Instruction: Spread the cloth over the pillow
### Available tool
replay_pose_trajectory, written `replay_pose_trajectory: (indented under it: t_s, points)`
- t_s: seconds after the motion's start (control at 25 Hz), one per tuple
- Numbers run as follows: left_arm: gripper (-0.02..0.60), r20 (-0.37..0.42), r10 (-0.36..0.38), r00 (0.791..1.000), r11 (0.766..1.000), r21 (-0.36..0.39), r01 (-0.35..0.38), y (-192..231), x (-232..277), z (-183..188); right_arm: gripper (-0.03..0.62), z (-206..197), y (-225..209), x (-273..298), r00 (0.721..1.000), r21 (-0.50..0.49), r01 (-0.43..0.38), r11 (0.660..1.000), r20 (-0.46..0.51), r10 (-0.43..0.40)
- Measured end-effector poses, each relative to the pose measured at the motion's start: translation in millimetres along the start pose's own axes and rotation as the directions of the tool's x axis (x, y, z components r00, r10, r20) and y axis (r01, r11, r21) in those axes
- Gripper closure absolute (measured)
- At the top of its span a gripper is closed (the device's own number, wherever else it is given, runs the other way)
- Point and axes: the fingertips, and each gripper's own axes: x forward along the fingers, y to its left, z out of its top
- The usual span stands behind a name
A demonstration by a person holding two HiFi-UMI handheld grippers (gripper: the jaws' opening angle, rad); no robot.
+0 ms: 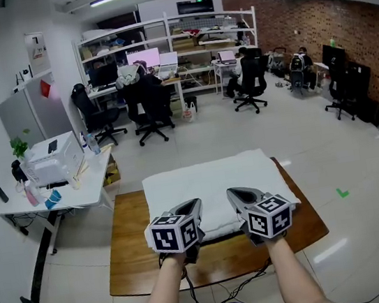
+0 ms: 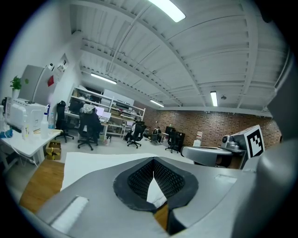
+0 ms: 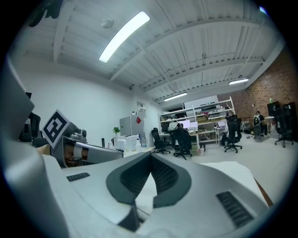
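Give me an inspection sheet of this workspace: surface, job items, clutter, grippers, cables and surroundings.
Surface: wooden table, bare wood showing around the cloth.
Job's things: white cloth lies spread flat across the table. Its thick near edge suggests the pillow underneath, which is not separately visible.
Clutter: nothing seen on the table.
Grippers: left gripper and right gripper sit side by side at the cloth's near edge, jaws closed on the cloth.
Cables: black cables hang below the table's near edge.
Surroundings: white side desk with a printer at left; office chairs, shelving and a brick wall beyond.
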Motion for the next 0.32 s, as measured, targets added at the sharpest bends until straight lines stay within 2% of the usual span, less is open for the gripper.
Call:
replay_pose_trajectory:
  t_s: [0.32]
  points:
    - [0.580, -0.011, -0.006, 1.000, 1.000, 0.008, 0.006, -3.7, 4.3, 0.0, 0.594, -2.0, 0.3, -0.6, 1.000, -0.001, -0.003, 1.000, -0.015, 0.003]
